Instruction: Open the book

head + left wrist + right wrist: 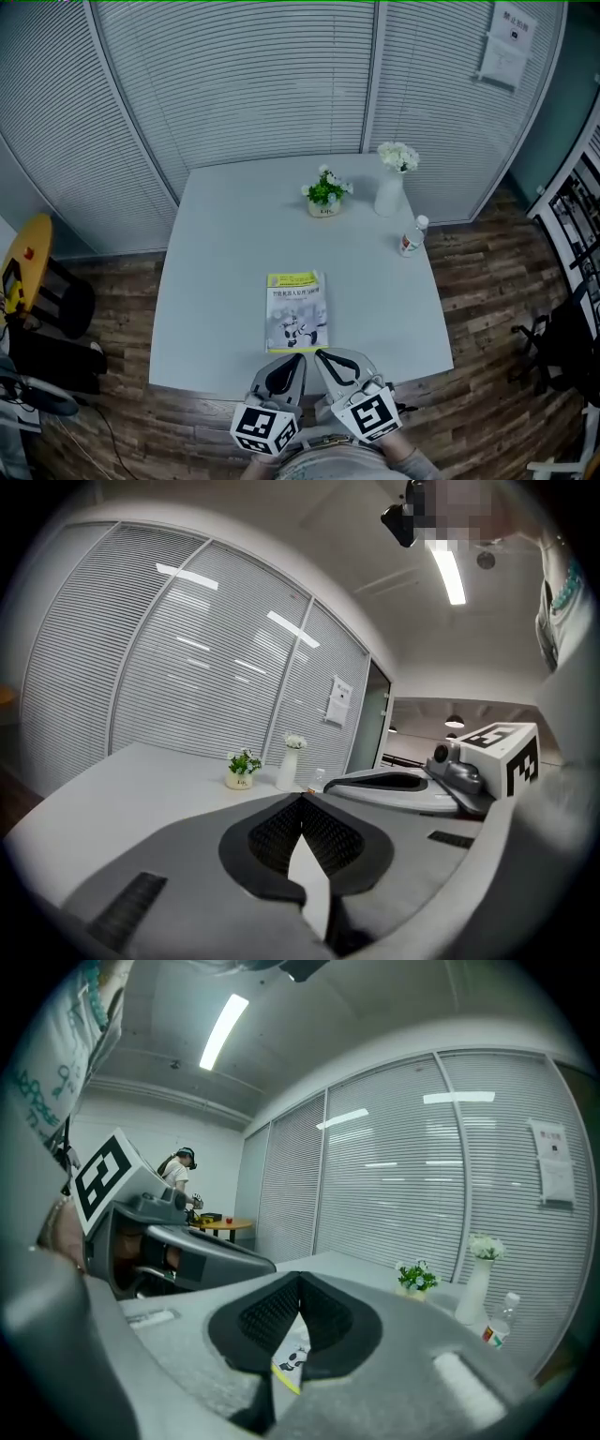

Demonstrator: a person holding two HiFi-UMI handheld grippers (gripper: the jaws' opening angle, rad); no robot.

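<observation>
Left claw: my left claw (296,358) is closed tip to tip and holds nothing. In the left gripper view its pads meet in a point, and only a pale surface shows through the slot below them.
Right claw: my right claw (322,355) is closed and empty too. The right gripper view shows the tips together, with a corner of the book (292,1358) seen through the gap beneath.
Book: it lies shut and flat on the table (216,281), cover up, close to the near edge. It is just ahead of both claws and neither touches it.
Why I hold them so: the claws sit side by side at the table's near edge, almost level, aimed at the book's bottom edge. I judge a closed tip thin enough to slip under the cover.
Stage: approach only; the cover is not yet lifted.
Clutter: the potted plant (326,192), vase (390,187) and bottle (411,236) stand well apart toward the far side, so the cover has room to swing.
Risk: the whole book may slide rather than open unless one claw pins it.
</observation>
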